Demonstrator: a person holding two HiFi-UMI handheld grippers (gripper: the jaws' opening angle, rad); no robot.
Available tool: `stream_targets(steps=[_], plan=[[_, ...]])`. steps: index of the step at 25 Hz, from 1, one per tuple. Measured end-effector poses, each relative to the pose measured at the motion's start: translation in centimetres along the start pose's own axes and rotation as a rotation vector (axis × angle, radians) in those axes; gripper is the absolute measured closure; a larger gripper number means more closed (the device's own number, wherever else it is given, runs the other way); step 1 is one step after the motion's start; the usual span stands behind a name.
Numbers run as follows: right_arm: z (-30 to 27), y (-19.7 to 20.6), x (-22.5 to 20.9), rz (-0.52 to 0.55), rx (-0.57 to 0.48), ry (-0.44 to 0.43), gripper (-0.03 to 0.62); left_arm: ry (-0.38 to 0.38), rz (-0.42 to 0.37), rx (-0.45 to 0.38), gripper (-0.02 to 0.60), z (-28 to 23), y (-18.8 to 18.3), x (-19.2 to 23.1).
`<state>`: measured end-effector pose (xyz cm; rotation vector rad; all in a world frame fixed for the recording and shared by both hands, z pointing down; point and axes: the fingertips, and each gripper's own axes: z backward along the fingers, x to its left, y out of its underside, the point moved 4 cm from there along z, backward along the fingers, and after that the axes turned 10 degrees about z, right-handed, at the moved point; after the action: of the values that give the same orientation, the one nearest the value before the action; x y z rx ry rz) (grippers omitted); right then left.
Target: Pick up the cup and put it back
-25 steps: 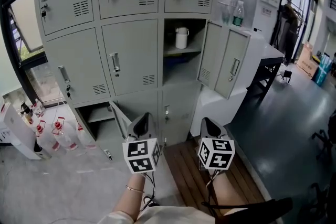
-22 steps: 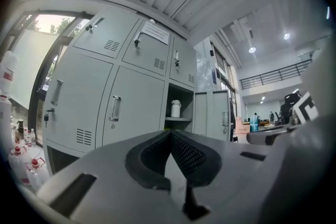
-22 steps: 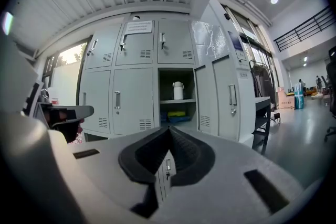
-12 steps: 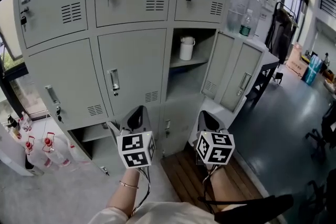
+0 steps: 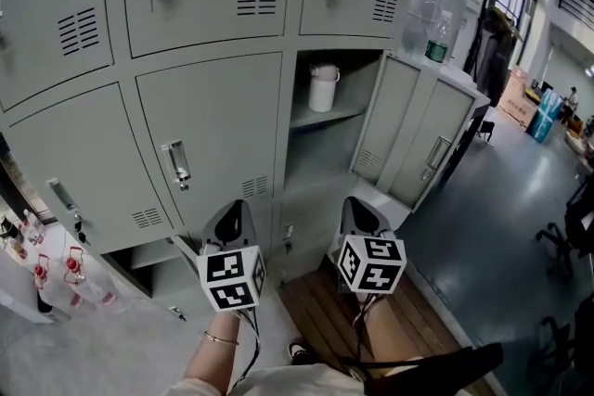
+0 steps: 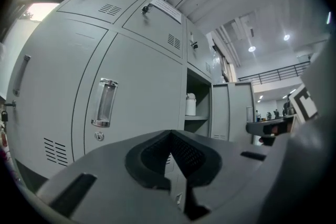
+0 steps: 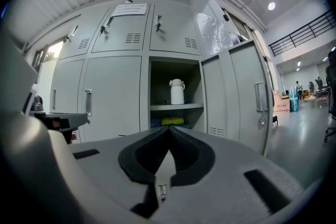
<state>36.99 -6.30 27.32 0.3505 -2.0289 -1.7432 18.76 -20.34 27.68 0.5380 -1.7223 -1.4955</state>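
Grey metal lockers (image 5: 213, 107) cover the wall ahead, and one compartment (image 5: 339, 74) in the middle row stands open. The cup (image 5: 323, 88) is inside it, a white lidded one, upright on the shelf (image 5: 327, 116), so its long axis runs straight up and down. From the right gripper view it sits near the middle of the opening. Something yellow and blue (image 7: 170, 121) lies under the shelf. The compartment's door (image 5: 413, 139) hangs open at the cup's 3 o'clock. A water bottle (image 5: 436, 46) shows above the door's top edge.

Both grippers are held low in front of the person, well apart from the cup. The right gripper (image 5: 360, 210) has its jaws pressed together with nothing between them, and so does the left gripper (image 5: 234, 213).

In the head view the cup lies between 11 and 12 o'clock from the right gripper and at about 1 o'clock from the left. The right gripper view looks almost squarely into the open compartment, while the left gripper view sees the cup off to the side, past a closed locker door. The right gripper therefore looks the better placed to reach in. Its jaws would have to open first, and the upright cup suggests a grip from the side.
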Motion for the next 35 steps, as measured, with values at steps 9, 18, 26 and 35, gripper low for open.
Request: stream_targets(steps=[9, 18, 26, 35], plan=[[-4.4, 0.3, -1.0, 0.056, -0.036, -0.071, 0.6, -0.074, -0.017, -0.016, 0.578, -3.2, 0.3, 0.0], [-6.5, 0.3, -1.0, 0.015, -0.043, -0.106, 0.469, -0.112, -0.015, -0.011, 0.578, -4.3, 0.8, 1.2], [-7.6, -0.2, -1.3, 0.004, -0.065, -0.105, 0.324, -0.115, -0.017, -0.016, 0.578, -4.9, 0.3, 1.7], [-8.3, 0.0, -1.5, -0.006, -0.062, -0.11, 0.205, -0.134, -0.016, -0.01, 0.578, -5.1, 0.5, 1.9]])
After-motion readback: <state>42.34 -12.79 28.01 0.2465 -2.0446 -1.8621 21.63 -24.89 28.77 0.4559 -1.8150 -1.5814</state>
